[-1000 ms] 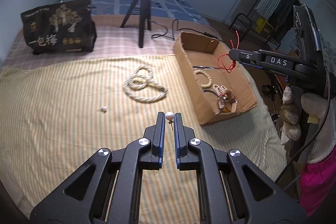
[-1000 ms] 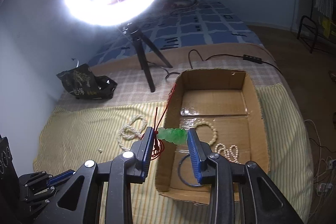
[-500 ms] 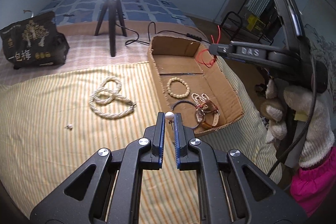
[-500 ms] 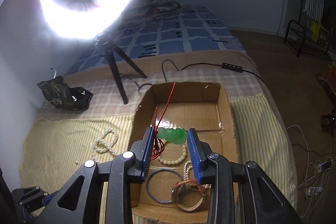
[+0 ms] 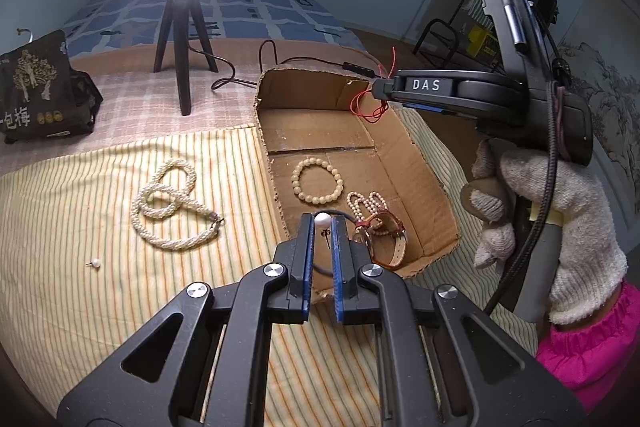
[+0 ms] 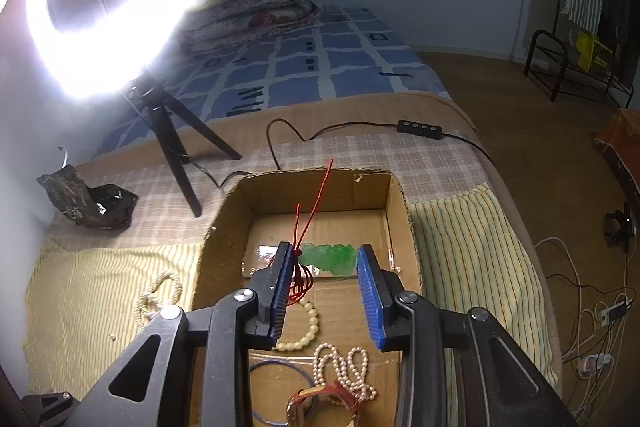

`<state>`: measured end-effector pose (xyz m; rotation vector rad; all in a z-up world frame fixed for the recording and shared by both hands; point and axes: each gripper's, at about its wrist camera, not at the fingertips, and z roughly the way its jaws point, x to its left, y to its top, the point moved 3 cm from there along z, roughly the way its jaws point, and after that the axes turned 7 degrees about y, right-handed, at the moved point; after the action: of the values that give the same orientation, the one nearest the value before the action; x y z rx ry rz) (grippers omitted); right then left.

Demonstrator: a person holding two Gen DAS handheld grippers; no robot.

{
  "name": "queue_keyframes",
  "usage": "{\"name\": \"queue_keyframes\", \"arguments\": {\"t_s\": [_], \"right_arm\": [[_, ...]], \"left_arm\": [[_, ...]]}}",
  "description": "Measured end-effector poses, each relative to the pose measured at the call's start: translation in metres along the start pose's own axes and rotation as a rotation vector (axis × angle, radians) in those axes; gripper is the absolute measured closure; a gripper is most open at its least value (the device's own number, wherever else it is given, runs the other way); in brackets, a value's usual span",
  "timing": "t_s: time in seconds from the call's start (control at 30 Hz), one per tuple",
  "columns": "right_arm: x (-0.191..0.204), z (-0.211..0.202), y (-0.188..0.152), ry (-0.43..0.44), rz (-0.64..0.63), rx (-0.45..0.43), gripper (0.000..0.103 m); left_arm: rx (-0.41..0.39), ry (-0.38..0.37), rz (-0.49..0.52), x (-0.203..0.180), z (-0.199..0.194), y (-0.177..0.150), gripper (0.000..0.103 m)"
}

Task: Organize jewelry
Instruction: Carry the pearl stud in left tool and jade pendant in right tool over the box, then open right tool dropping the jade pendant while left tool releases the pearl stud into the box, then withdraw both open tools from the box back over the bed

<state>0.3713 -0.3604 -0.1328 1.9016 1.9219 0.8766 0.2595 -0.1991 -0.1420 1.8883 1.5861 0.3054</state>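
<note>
Over cardboard box [image 6: 396, 195]: right claw [image 6: 326, 263] clamps green pendant [image 6: 330, 259] crosswise; left claw [image 5: 322, 227] pinches pearl earring [image 5: 322, 221] above near wall.

two pearl earrings [image 5: 322, 220], one box [image 5: 424, 163], one watch [image 5: 386, 237]

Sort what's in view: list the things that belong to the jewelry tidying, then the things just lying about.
Job: cardboard box, pearl earring in the left hand-held gripper, green pendant in the right hand-held gripper, rope necklace, loose earring, bead bracelet.

Lying about: ring light, black bag, power cable.
</note>
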Motion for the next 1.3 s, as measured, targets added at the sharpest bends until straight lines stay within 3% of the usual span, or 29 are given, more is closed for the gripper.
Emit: {"name": "queue_keyframes", "arguments": {"t_s": [0.67,0.7,0.77,0.8,0.83,0.87,0.9,1.0,1.07,1.3], "right_arm": [[-0.01,0.014,-0.002,0.006,0.025,0.017,0.067],[-0.01,0.013,-0.001,0.009,0.027,0.015,0.064],[-0.009,0.012,-0.001,0.006,0.028,0.008,0.038],[-0.01,0.012,-0.001,0.002,0.028,0.0,0.033],[-0.009,0.01,0.0,-0.004,0.027,-0.011,0.025],[-0.009,0.009,0.0,-0.011,0.028,-0.019,0.02],[-0.009,0.007,0.001,-0.012,0.03,-0.029,0.018],[-0.01,0.002,0.003,-0.015,0.037,-0.047,0.011],[-0.01,0.0,0.004,-0.027,0.033,-0.052,0.006],[-0.005,-0.006,0.005,-0.047,0.011,-0.05,0.004]], "left_arm": [[-0.008,-0.008,0.039,-0.017,0.014,-0.003,0.097],[-0.012,-0.002,0.042,-0.017,0.012,-0.003,0.097],[-0.015,0.009,0.048,-0.017,0.011,-0.003,0.096],[-0.013,0.01,0.048,-0.017,0.012,-0.003,0.091],[-0.013,0.01,0.047,-0.017,0.012,-0.003,0.077],[-0.016,0.012,0.047,-0.017,0.011,-0.003,0.069],[-0.023,0.018,0.049,-0.017,0.01,-0.003,0.06],[-0.025,0.026,0.054,-0.016,0.009,-0.003,0.057],[-0.02,0.029,0.051,-0.015,0.009,-0.003,0.047],[-0.019,0.037,0.064,-0.014,0.005,-0.004,0.045]]}}
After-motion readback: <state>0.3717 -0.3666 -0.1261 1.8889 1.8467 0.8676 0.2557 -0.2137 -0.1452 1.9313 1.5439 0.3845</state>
